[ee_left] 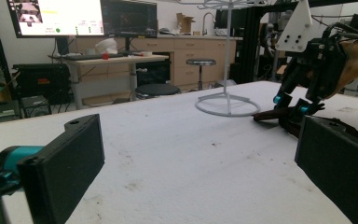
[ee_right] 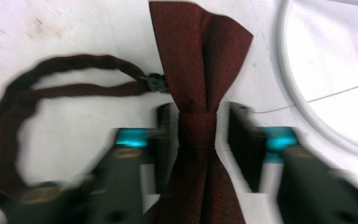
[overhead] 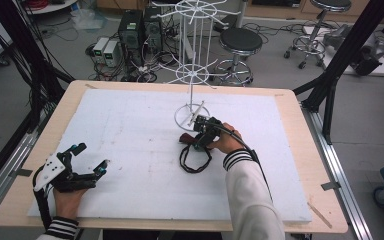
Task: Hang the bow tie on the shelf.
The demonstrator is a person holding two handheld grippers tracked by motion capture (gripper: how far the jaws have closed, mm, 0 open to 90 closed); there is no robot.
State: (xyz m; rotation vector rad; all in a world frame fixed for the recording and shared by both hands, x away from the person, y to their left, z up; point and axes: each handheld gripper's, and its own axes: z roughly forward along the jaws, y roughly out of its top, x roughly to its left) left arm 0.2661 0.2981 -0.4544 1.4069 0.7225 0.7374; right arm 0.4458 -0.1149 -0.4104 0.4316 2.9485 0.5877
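A dark red bow tie [ee_right: 200, 56] lies flat on the white foam board [overhead: 130, 150], its dark strap [ee_right: 51, 65] looped to one side. My right gripper [ee_right: 198, 135] points down over it with a jaw on each side of the centre knot. One pad touches the knot; a thin slit of white shows before the other. In the high view the right gripper [overhead: 196, 141] sits mid-board above the bow tie [overhead: 186, 138] and strap [overhead: 195, 162]. My left gripper [overhead: 92, 156] rests at the near left, open and empty, as the left gripper view [ee_left: 200, 163] confirms.
A white wire display stand [overhead: 192, 75] rises just behind the bow tie, and its round base ring [ee_right: 293, 93] lies close beside my right gripper. The board sits on a wooden table [overhead: 300, 150]. Stools and computers stand on the floor beyond.
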